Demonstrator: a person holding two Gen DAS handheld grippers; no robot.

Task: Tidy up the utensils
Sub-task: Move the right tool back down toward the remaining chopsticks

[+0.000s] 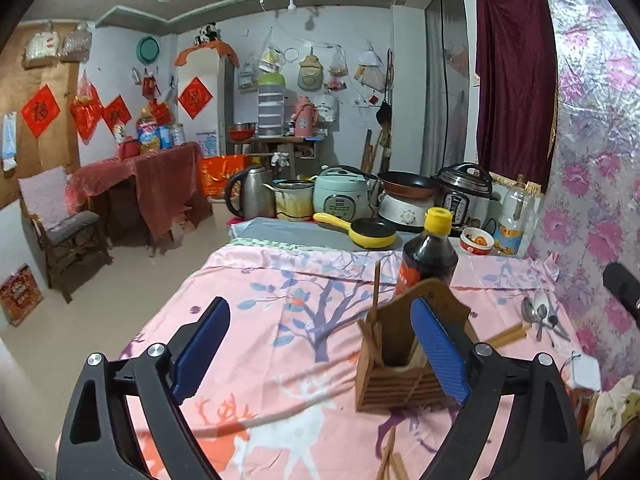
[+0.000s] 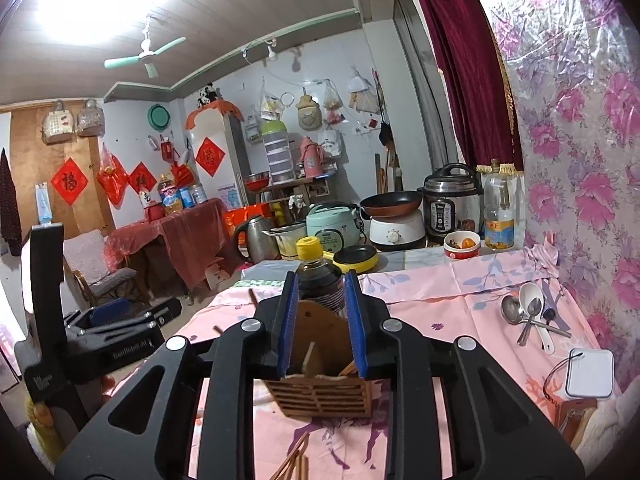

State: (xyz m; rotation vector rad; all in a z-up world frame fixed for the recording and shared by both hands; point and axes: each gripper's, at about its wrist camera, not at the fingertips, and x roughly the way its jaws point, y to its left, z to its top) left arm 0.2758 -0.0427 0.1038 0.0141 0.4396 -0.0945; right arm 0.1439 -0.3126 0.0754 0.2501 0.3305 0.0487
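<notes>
Left hand-held gripper [image 1: 320,348] wide, empty | right hand-held gripper [image 2: 322,320] narrowly parted | slatted wooden holder [image 1: 394,376] upright, chopsticks inside

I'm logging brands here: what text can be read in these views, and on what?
"GenRobot.AI": side of the black left gripper.
"福": red diamond paper sign on the brown door.
Too blurred to read: labels on the mint-green rice cooker, silver pressure cooker and clear plastic oil bottle.

Loose chopsticks [image 1: 390,458] ran off the bottom edge; wooden holder [image 2: 320,394] partly hidden behind gripper fingers; sauce bottle [image 2: 318,280] mostly screened; spoons [image 1: 540,316] too small to count.
</notes>
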